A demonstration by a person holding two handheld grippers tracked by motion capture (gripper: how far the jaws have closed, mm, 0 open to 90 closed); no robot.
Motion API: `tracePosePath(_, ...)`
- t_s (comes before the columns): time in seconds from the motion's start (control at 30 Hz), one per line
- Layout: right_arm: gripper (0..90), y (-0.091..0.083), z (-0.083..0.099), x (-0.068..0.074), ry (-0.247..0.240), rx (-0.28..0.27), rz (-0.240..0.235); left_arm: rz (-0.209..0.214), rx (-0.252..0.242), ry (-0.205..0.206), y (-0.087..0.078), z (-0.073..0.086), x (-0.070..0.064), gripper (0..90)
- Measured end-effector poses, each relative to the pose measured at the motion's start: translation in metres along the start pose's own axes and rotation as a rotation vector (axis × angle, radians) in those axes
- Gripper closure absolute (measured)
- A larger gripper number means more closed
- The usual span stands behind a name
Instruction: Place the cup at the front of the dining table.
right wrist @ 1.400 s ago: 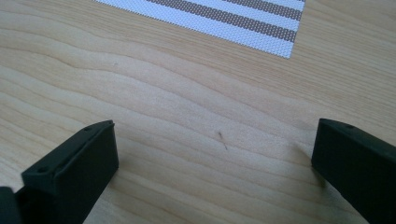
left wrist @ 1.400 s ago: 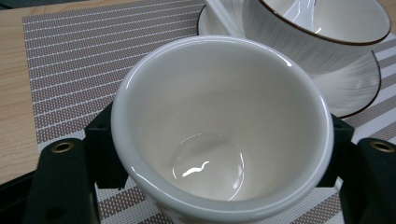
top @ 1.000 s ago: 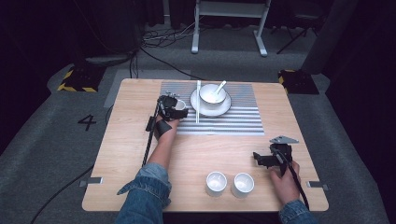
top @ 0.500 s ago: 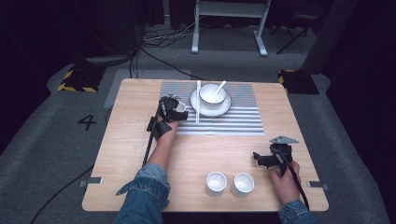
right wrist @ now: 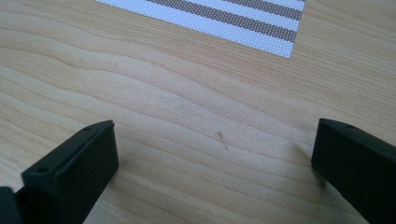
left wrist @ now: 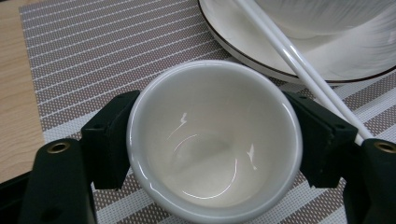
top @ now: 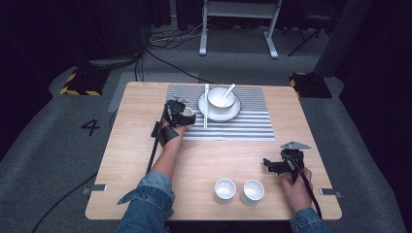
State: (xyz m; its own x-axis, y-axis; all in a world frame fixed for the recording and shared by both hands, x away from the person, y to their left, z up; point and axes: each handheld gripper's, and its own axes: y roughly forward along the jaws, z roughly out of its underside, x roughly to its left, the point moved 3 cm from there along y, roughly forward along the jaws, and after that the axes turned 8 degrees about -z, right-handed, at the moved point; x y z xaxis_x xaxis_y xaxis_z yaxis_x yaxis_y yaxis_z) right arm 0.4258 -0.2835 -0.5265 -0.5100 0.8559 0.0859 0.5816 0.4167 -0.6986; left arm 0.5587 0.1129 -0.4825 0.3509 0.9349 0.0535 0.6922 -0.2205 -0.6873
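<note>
- Left gripper (left wrist: 212, 140): jaws clamped on both sides of small white cup (left wrist: 214, 140), over striped placemat (left wrist: 93, 56) near its left edge, toward counter's far side.
- Plate (left wrist: 261, 51) with bowl just beyond cup; white chopsticks (left wrist: 299, 60) lie across plate rim.
- Right gripper (right wrist: 215, 154): jaws wide, nothing between, over bare counter (right wrist: 187, 93) near right edge.
- Two more cups (top: 239, 191) by near edge.
</note>
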Motion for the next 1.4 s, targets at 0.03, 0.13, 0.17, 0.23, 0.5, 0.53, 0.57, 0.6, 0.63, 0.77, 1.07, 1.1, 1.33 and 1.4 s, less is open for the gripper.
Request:
tracePosePath(0.03,0.5,0.000,0.000,0.000,0.000,0.000,0.000,-0.001,-0.004,0.002,-0.002,-0.001,0.000,24.9)
tracePosePath(0.13,0.5,0.000,0.000,0.000,0.000,0.000,0.000,0.000,-0.026,-0.004,-0.010,-0.004,0.001,24.9)
tracePosePath(0.17,0.5,0.000,0.000,0.000,0.000,0.000,0.000,0.000,-0.038,-0.004,-0.012,-0.005,0.001,25.0)
tracePosePath(0.23,0.5,0.000,0.000,0.000,0.000,0.000,0.000,0.003,-0.058,-0.007,-0.018,-0.008,0.002,25.4)
tracePosePath(0.5,0.5,0.000,0.000,0.000,0.000,0.000,0.000,0.024,-0.101,0.026,-0.044,-0.015,-0.004,25.8)
tracePosePath(0.53,0.5,0.000,0.000,0.000,0.000,0.000,0.000,0.027,-0.103,0.028,-0.047,-0.015,-0.005,25.8)
tracePosePath(0.57,0.5,0.000,0.000,0.000,0.000,0.000,0.000,0.035,-0.107,0.033,-0.050,-0.015,-0.006,25.9)
tracePosePath(0.6,0.5,0.000,0.000,0.000,0.000,0.000,0.000,0.035,-0.107,0.033,-0.050,-0.015,-0.006,26.2)
tracePosePath(0.63,0.5,0.000,0.000,0.000,0.000,0.000,0.000,0.041,-0.116,0.041,-0.055,-0.015,-0.008,26.2)
tracePosePath(0.77,0.5,0.000,0.000,0.000,0.000,0.000,0.000,0.064,-0.149,0.046,-0.073,-0.012,-0.012,27.1)
tracePosePath(1.07,0.5,0.000,0.000,0.000,0.000,0.000,0.000,0.108,-0.153,0.067,-0.103,-0.002,-0.016,26.9)
tracePosePath(1.1,0.5,0.000,0.000,0.000,0.000,0.000,0.000,0.114,-0.153,0.074,-0.105,-0.001,-0.017,26.9)
tracePosePath(1.33,0.5,0.000,0.000,0.000,0.001,0.000,0.000,0.132,-0.140,0.164,-0.121,0.009,-0.029,26.3)
tracePosePath(1.4,0.5,0.000,0.000,0.000,0.000,0.000,0.000,0.140,-0.137,0.199,-0.126,0.012,-0.033,26.3)
